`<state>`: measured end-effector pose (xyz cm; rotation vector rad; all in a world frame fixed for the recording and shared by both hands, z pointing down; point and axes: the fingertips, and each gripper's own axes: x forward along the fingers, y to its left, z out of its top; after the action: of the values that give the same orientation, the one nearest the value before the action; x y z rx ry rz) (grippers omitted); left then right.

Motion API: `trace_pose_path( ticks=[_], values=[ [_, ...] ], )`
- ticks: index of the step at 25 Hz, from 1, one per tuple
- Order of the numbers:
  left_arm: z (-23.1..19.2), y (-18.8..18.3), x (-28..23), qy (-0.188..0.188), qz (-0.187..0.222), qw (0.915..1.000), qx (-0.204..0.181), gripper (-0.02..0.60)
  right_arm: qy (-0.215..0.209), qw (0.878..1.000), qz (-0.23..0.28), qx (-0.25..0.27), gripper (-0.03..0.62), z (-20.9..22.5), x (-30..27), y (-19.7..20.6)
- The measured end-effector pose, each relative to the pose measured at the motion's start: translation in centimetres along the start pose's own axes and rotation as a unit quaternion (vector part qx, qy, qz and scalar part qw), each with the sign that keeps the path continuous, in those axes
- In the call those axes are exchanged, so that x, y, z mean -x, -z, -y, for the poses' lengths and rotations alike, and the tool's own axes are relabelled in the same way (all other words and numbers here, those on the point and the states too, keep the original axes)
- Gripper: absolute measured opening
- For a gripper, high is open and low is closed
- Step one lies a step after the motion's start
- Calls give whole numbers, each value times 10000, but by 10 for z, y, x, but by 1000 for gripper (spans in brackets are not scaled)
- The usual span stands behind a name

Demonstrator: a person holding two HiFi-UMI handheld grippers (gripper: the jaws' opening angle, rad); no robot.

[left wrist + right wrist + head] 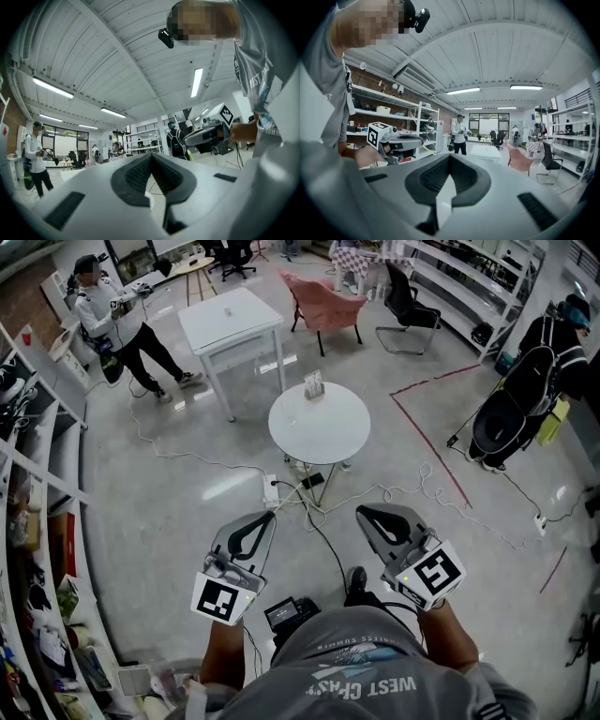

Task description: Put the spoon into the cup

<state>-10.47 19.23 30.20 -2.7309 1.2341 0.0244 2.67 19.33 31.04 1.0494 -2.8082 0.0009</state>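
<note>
we've got a glossy floor [159, 521] here, smooth enough to mirror the lights. the round tabletop [319, 423] looks smooth, white and fairly matt. left gripper [269, 516] and right gripper [362, 513] are matt grey plastic, jaws lined with black ribbed pads [432, 177]. our shirt [366, 671] is grey cloth, and the pink chair [323, 304] looks like cloth too.

A round table [323, 432] stands centre; a square table [230, 320] lies behind-left of it, a chair [323, 301] behind-right.

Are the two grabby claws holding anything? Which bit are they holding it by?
Nothing is held. The left gripper and the right gripper are both shut, jaw tips together, with nothing between them.
</note>
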Motion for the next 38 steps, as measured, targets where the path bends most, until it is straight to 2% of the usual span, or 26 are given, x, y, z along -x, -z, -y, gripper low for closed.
trace_pose_path(
  ticks=[11, 14, 18, 23, 29, 32, 38],
  values=[
    [-13, 6, -13, -324, -184, 9993, 3, 5, -332, 9993, -100, -99, 2, 20, -19, 5],
    [-12, 9, -22, -397, -236, 9989, -10, 6, -442, 9989, 139, -1, 2, 34, -23, 3],
    [-15, 6, -35, -535, -306, 9980, -123, 5, -622, 9975, 314, 102, 2, 49, -26, -3],
    [-11, -2, -58, -728, -279, 9966, -259, 6, -690, 9975, 70, -126, 2, 79, -25, 3],
    [-7, -12, -77, -992, -334, 9937, -410, 5, -1071, 9936, 345, 2, 2, 98, -26, -7],
    [-5, -9, -87, -1057, -361, 9928, -440, 6, -1204, 9921, 325, -140, 3, 106, -29, 0],
    [-25, 6, -101, -828, -494, 9942, -485, 5, -895, 9958, 176, -105, 2, 126, -41, 10]
  ],
)
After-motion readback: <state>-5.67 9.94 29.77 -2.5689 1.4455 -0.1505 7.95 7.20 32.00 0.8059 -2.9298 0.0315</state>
